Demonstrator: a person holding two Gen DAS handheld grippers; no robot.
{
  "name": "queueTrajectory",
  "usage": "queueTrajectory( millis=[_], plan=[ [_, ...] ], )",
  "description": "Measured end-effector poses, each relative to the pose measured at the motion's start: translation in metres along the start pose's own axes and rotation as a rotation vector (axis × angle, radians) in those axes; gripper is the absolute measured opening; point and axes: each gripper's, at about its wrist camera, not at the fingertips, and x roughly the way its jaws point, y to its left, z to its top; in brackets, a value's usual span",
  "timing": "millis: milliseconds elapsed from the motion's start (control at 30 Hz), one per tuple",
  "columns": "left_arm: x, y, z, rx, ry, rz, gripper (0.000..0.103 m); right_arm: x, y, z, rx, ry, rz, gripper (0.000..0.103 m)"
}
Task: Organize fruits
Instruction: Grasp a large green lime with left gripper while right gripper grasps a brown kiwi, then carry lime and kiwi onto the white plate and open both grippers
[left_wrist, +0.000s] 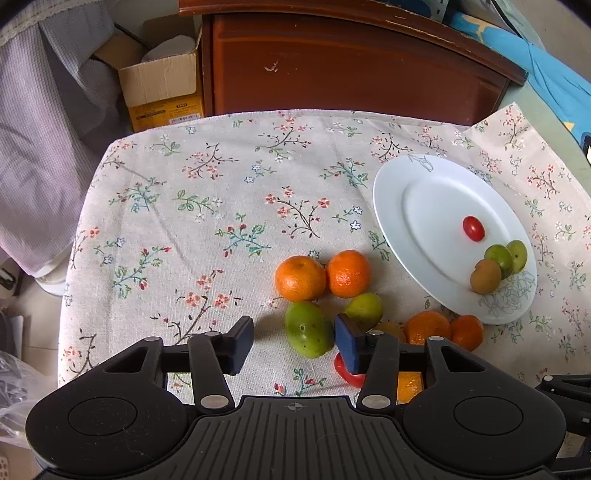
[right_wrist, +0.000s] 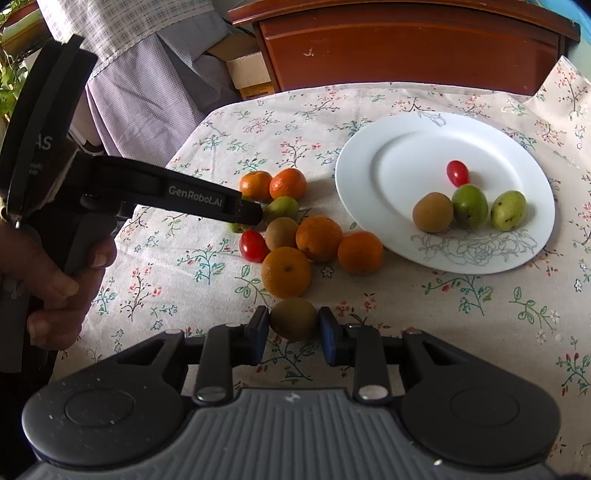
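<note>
**Both grippers busy among the loose fruit, plate a quarter filled**

A brown kiwi-like fruit (right_wrist: 294, 319) sits pinched between the pads of the right gripper (right_wrist: 293, 334), low at the near edge of the flowered tablecloth (right_wrist: 461, 314); whether it is lifted clear of the cloth I cannot tell. Just beyond it lies the loose heap: several oranges (right_wrist: 286, 272), a cherry tomato (right_wrist: 253, 246), another brown fruit and a small green one. The white plate (right_wrist: 369, 147) stands just to the right of the heap and already carries a tomato, one brown fruit and two green ones.

So the right hand has its pick made, I'd say, and needs next to carry it over the oranges and set it on the plate's bare middle without knocking the four fruits lying there.

The left gripper (left_wrist: 293, 341) straddles a green fruit (left_wrist: 309, 328), jaws half-narrowed: the far pad looks to touch it, the near one stands off with cloth showing between. It seems not yet gripped.

Only the right wrist view shows the person's hand (right_wrist: 55, 273) on the left tool's handle. Only the left view shows the gap beside the green fruit, and a cardboard box (left_wrist: 162, 88) beyond the table.
</note>
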Motion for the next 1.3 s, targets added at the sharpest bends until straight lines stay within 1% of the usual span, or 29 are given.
queueTrajectory(
  millis=[100,133,167,200,233,367,500,733,867,1033,1300],
  plan=[
    [0.002,0.001,0.000,-0.012,-0.001,-0.010,0.044,0.001,0.000,0.000,0.000,0.006,0.001,0.029],
    [0.002,0.001,0.000,-0.013,-0.001,-0.015,0.039,0.001,0.000,0.000,-0.001,0.005,0.001,0.029],
    [0.002,0.000,-0.001,-0.011,-0.003,-0.021,0.036,0.001,0.001,0.000,-0.004,0.004,0.000,0.029],
    [0.002,-0.002,-0.001,-0.005,-0.008,-0.028,0.030,0.001,0.001,0.000,-0.004,0.004,0.001,0.029],
    [0.001,-0.004,-0.001,-0.001,-0.011,-0.036,0.026,0.001,0.001,0.000,-0.003,0.004,0.002,0.029],
    [0.000,-0.008,-0.003,0.020,-0.024,-0.026,0.026,0.000,0.000,0.000,-0.003,-0.002,0.001,0.029],
    [-0.006,-0.008,-0.002,0.008,-0.041,-0.022,0.026,-0.003,-0.002,0.003,0.000,-0.015,0.003,0.029],
    [-0.024,-0.013,0.003,0.030,-0.115,-0.004,0.026,-0.011,-0.007,0.010,0.024,-0.057,0.003,0.029],
    [-0.035,-0.018,0.007,0.045,-0.167,0.004,0.026,-0.019,-0.010,0.016,0.039,-0.095,0.002,0.029],
    [-0.044,-0.023,0.010,0.061,-0.208,0.006,0.026,-0.029,-0.015,0.024,0.058,-0.143,-0.002,0.029],
    [-0.044,-0.034,0.010,0.080,-0.210,-0.027,0.026,-0.041,-0.026,0.036,0.080,-0.194,-0.028,0.029]
  ],
)
